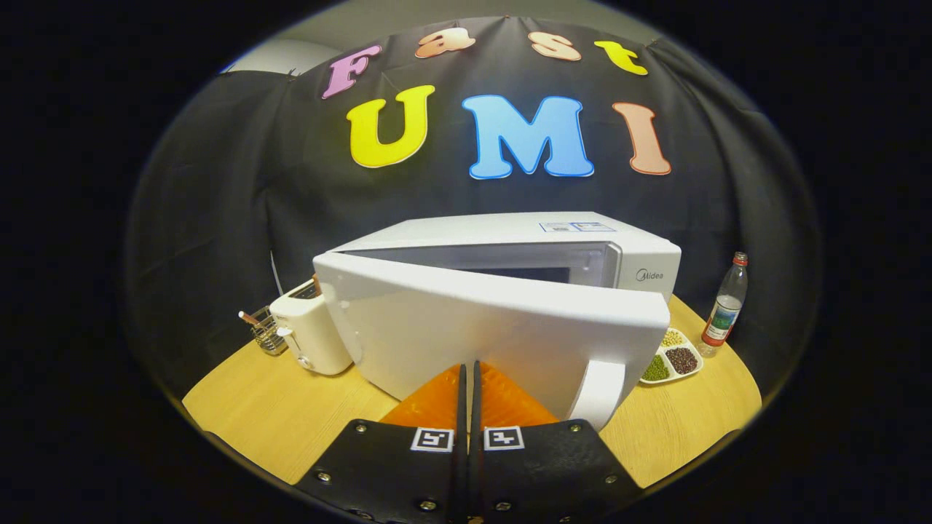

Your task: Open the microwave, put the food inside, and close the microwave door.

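A white microwave point(510, 233) stands on the wooden table. Its door point(495, 331) is partly open, swung out toward me on its left hinge, and the dim cavity point(524, 266) shows above the door's top edge. The door's white handle point(604, 393) hangs just right of my fingers. My gripper point(470, 367) is shut, its two fingers pressed together with nothing between them, and its tips lie against or very near the outer face of the door. The food is hidden from me.
A white toaster point(309, 335) stands left of the microwave, with a wire basket point(266, 335) behind it. Right of the microwave lie a divided dish of beans point(673, 360) and a clear bottle point(726, 306). The wooden table point(277, 415) runs to the near edge.
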Demonstrator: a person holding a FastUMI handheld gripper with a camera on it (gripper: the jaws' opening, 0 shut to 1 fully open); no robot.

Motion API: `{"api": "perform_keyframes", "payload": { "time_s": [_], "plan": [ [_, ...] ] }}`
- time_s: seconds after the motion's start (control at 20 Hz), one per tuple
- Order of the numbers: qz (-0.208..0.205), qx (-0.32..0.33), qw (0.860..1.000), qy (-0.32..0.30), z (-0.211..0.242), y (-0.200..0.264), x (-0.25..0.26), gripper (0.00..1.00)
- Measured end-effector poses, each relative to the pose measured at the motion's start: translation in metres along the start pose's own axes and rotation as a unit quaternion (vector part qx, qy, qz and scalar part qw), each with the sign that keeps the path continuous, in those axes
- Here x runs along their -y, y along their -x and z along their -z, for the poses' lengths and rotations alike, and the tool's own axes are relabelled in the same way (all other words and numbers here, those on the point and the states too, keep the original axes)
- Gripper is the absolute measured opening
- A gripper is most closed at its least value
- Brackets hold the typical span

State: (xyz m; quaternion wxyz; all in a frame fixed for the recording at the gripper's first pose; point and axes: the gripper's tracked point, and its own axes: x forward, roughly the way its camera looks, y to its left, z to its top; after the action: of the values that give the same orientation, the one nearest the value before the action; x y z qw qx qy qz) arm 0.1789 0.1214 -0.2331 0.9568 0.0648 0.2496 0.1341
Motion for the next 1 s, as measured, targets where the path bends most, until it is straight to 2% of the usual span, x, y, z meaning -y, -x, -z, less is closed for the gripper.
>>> {"api": "perform_keyframes", "payload": {
  "time_s": [0.5,0.65,0.8,1.0],
  "plan": [
    [0.043,0.029,0.998,-0.018,-0.029,-0.041,0.036,0.01],
    [0.056,0.038,0.997,-0.046,-0.041,-0.051,0.042,0.01],
    [0.059,0.043,0.996,-0.060,-0.046,-0.053,0.041,0.01],
    [0.061,0.050,0.996,-0.041,-0.050,-0.047,0.037,0.02]
  ]
}}
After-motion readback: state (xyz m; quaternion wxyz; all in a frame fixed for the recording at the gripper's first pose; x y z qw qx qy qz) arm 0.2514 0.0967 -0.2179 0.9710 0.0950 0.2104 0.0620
